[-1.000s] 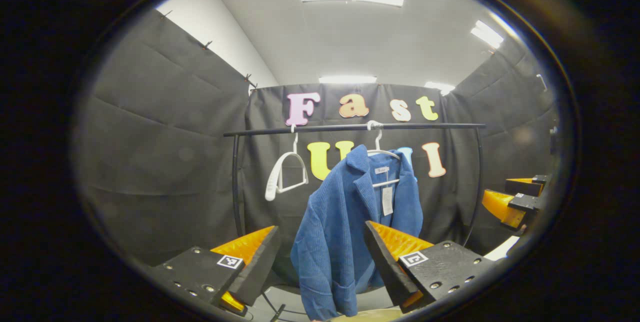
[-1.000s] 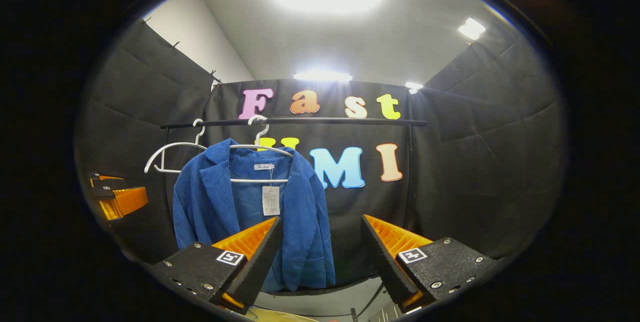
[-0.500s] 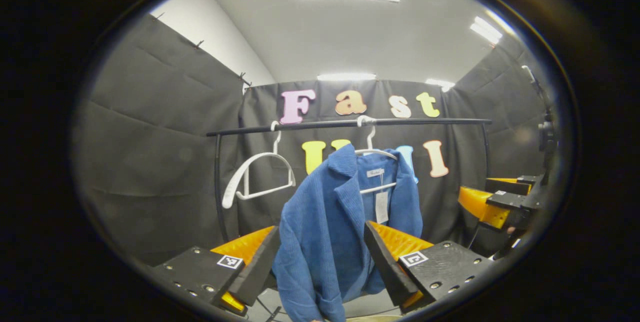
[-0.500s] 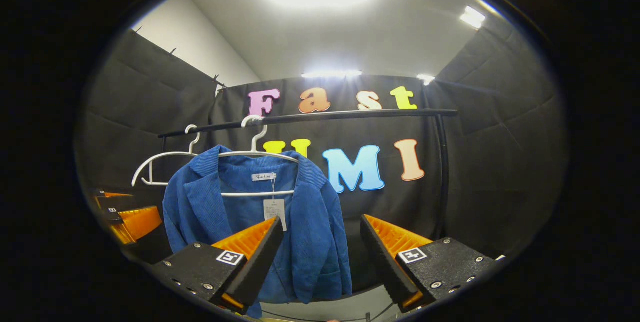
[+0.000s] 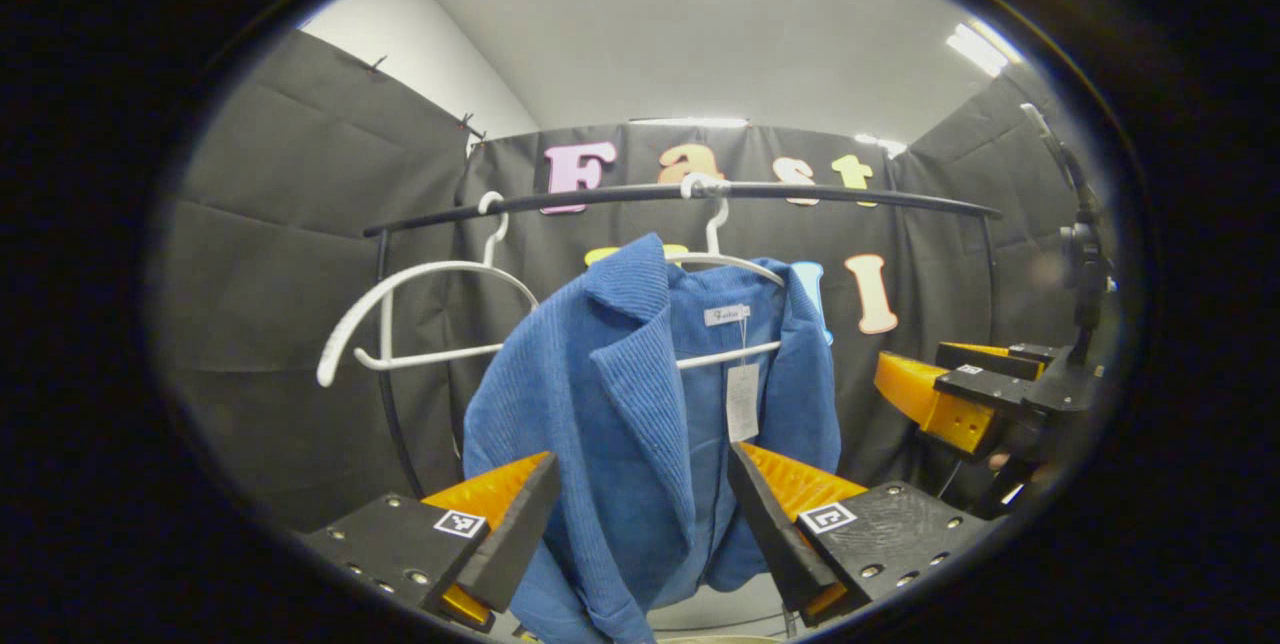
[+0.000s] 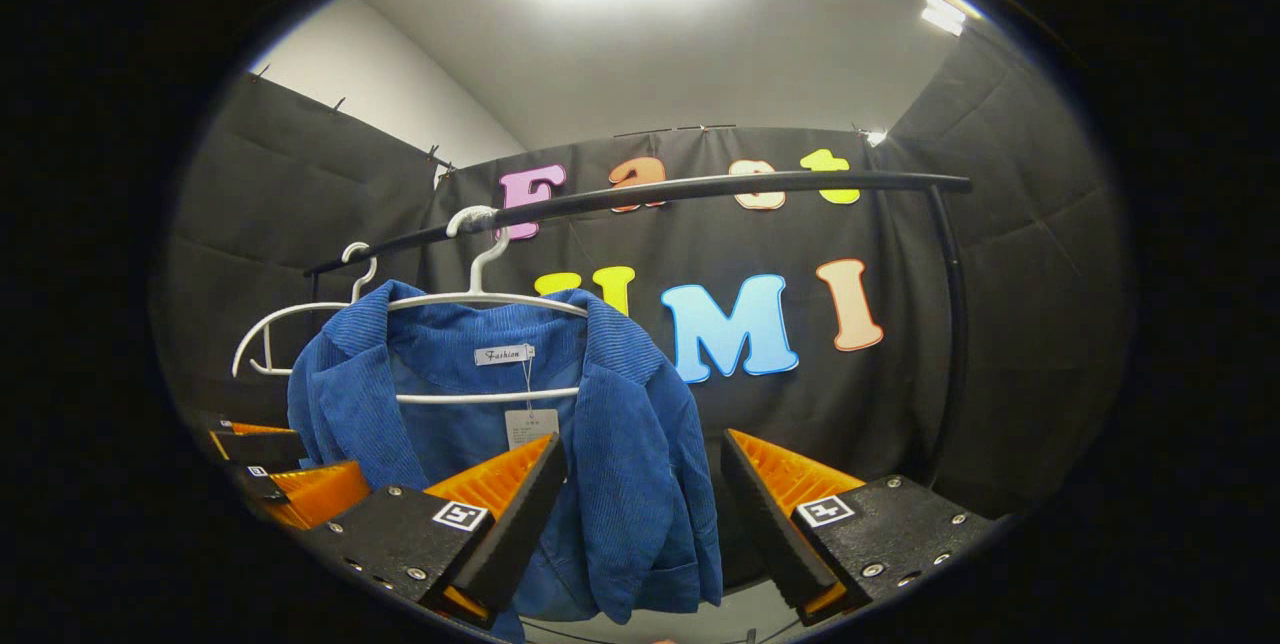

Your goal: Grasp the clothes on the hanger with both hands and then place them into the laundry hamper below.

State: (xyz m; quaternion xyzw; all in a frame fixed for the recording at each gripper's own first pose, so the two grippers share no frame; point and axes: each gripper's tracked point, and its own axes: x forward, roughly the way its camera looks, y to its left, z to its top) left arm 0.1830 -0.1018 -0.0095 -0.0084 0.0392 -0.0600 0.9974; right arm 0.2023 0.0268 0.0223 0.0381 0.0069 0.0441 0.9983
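- Left gripper view, left part of the frame: an empty white hanger (image 5: 420,309) hangs by its hook from the black rail (image 5: 800,192), which arcs across the upper middle of the frame. The rail's left post drops down behind the hanger.
- Left gripper view, centre: the blue jacket (image 5: 640,444) hangs on a second white hanger (image 5: 712,249) hooked over the rail. A white tag (image 5: 742,402) dangles at the open front, below the collar label.
- Left gripper view, bottom: the left gripper (image 5: 640,524) has its jaws wide apart and holds nothing. The jacket's front panel shows in the gap between the two orange-and-black fingers; whether either finger touches the cloth cannot be told.
- Left gripper view, right edge: the right gripper (image 5: 955,394) sits at mid height, beside the jacket's far sleeve, apart from it.
- Right gripper view, left half: the jacket (image 6: 620,484) and its hanger (image 6: 480,299) sit left of centre, with the empty hanger (image 6: 260,344) behind at far left. The left gripper (image 6: 290,479) shows at lower left, near the jacket's sleeve.
- Right gripper view, bottom: the right gripper (image 6: 640,524) is also spread wide and empty. The jacket's right edge hangs over its left finger, and dark wall shows between the fingers.
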